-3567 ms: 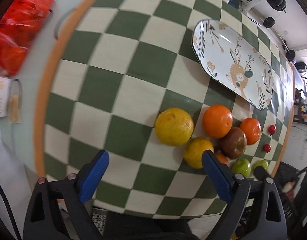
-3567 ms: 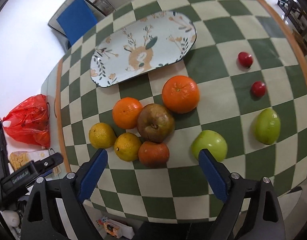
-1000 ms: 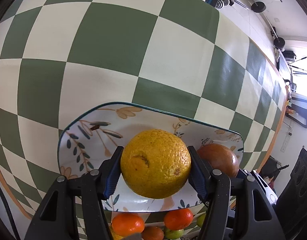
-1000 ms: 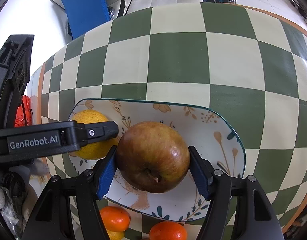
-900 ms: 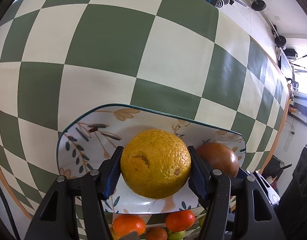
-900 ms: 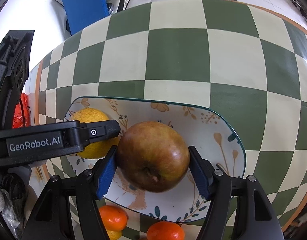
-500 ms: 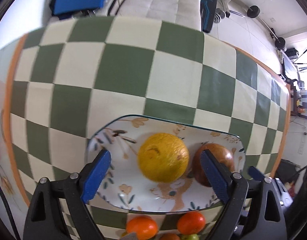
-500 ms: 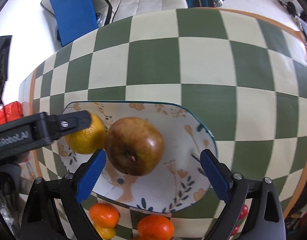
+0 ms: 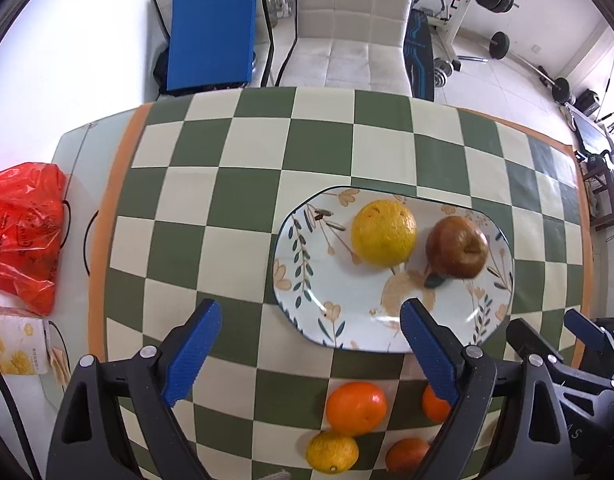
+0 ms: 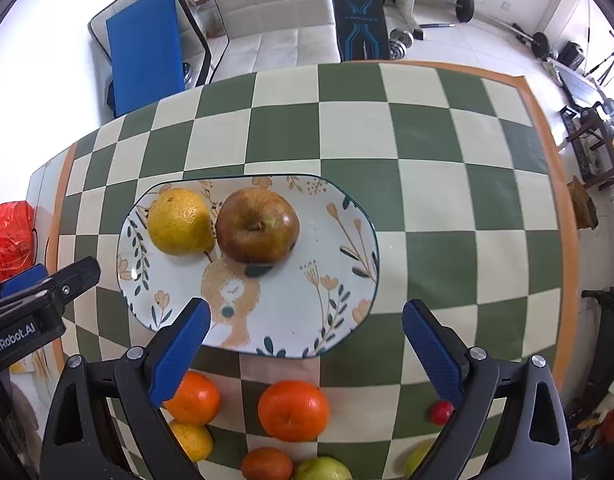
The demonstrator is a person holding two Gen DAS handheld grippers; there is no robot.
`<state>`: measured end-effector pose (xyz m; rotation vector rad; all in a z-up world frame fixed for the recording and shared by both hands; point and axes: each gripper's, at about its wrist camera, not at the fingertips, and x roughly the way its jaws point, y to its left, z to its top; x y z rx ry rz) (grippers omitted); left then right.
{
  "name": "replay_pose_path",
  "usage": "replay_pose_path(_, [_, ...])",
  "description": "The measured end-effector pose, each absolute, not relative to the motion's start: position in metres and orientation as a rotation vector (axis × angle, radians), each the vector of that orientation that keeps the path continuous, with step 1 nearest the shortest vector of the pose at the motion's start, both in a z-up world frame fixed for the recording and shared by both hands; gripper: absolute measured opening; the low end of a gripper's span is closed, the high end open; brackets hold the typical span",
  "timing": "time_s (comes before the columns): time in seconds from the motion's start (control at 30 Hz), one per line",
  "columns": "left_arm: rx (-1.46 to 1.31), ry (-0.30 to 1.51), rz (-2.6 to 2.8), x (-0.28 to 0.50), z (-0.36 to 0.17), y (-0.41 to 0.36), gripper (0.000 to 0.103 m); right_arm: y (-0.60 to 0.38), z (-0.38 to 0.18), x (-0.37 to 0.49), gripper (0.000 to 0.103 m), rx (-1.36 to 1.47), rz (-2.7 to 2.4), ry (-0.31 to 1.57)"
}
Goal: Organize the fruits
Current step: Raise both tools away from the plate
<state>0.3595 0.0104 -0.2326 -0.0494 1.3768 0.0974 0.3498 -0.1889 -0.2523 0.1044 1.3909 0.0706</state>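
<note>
My left gripper [image 9: 307, 320] is spread wide with nothing between its blue pads [image 9: 191, 346], having just let go, and it hangs above the checked tablecloth [image 9: 211, 152] at the near left edge of the plate [image 9: 307, 300]. My right gripper [image 10: 303, 320] is just as wide and just as empty, its jaws having been opening too, and it hovers over the near rim of that same flowered plate [image 10: 339, 280]; its black frame shows at the right edge of my left camera. On the plate sit two fruits side by side, looking to be touching: the big yellow orange [image 9: 383, 232] on the left and the brownish apple [image 9: 457, 246] on its right, stem dimple facing up, both toward the far half of the dish. The rest of the plate is bare. Nearer to me, off the plate on the cloth, the loose fruit waits: an orange [image 10: 293, 410] in the middle, another orange [image 10: 197, 398] partly behind my left finger, a small yellow citrus [image 10: 191, 440], a darker tangerine [image 10: 267, 464], two green apples [image 10: 325, 470] at the bottom edge, and a little red fruit [image 10: 441, 412] by my right finger. Off the cloth to the left lies a red plastic bag [image 9: 21, 232].
</note>
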Motion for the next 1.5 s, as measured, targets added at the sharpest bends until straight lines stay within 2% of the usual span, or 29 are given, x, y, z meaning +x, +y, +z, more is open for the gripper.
replay_pose_path(0.53, [-0.046,1.216,0.037,0.27,-0.135,0.014,0.091,-0.185,-0.134,0.253,0.099,0.085,0.061,1.201])
replay_pose_path(1.0, [-0.056,1.145,0.049,0.228,-0.108,0.021,0.091,-0.179,-0.089,0.2,0.099,0.102,0.053,1.132])
replay_pose_path(1.17, [-0.067,1.184,0.059,0.231,-0.123,0.025,0.093,-0.178,-0.089,0.197,0.099,0.133,0.067,1.133])
replay_pose_path(1.2, [-0.063,1.2,0.066,0.233,-0.13,0.026,0.1,-0.18,-0.092,0.198,0.099,0.152,0.074,1.137])
replay_pose_path(1.23, [-0.061,1.22,0.071,0.234,-0.139,0.027,0.103,-0.181,-0.096,0.199,0.099,0.171,0.085,1.144])
replay_pose_path(1.5, [-0.063,1.472,0.028,0.233,-0.239,0.02,0.102,-0.198,-0.191,0.2,0.099,0.287,0.123,1.376])
